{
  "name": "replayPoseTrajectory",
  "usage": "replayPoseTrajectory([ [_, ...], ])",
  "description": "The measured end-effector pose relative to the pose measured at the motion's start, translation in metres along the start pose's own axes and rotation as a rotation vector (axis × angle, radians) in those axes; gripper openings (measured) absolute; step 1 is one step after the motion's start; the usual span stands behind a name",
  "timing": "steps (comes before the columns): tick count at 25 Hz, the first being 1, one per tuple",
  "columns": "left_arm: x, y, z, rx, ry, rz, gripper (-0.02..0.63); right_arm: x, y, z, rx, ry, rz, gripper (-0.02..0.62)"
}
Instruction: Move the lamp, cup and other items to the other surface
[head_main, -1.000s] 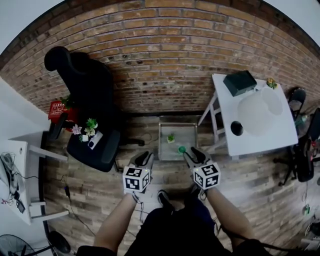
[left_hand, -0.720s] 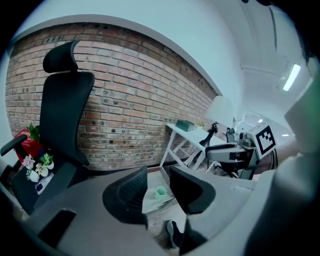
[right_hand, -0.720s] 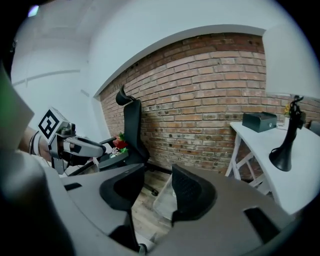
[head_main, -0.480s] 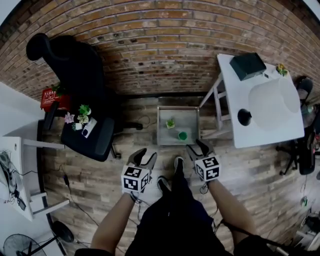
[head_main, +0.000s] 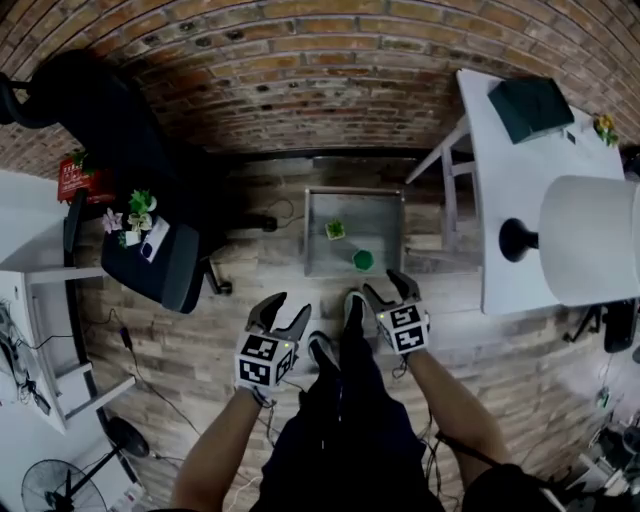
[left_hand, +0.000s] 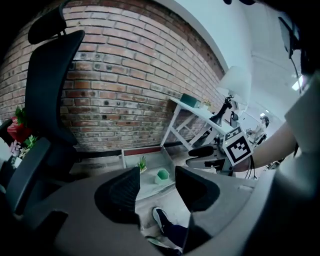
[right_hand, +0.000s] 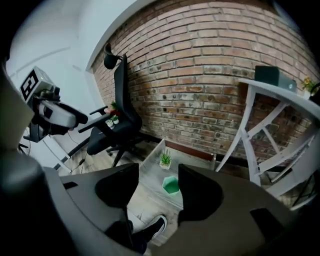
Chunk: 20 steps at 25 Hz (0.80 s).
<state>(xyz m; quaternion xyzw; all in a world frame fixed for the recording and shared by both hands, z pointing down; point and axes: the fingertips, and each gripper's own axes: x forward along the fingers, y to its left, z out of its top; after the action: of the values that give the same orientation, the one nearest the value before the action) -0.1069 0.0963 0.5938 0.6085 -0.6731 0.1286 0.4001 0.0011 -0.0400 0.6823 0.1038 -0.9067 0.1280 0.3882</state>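
Down on the wood floor (head_main: 190, 345) in the head view, low grey tray (head_main: 378, 215) with green cup (head_main: 363, 260) and small plant (head_main: 335, 229); lamp (head_main: 590, 235) on white table (head_main: 505, 170) at right; left gripper (head_main: 285, 308) and right gripper (head_main: 386, 286) just short of the tray. In the left gripper view, jaws half apart, just widened, nothing between, cup beyond the gap. In the right gripper view, likewise half apart, just widened, empty.
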Motion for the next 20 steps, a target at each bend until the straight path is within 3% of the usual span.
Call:
replayPoseTrajectory([
  [11, 0.052, 0.019, -0.053, -0.078, 0.080, 0.005, 0.208, 0.110, -0.026, -0.086, -0.145, 0.206, 0.054, 0.295],
  [20, 0.075, 0.032, -0.077, -0.141, 0.077, 0.003, 0.209, 0.158, -0.044, -0.123, -0.154, 0.279, 0.063, 0.327],
])
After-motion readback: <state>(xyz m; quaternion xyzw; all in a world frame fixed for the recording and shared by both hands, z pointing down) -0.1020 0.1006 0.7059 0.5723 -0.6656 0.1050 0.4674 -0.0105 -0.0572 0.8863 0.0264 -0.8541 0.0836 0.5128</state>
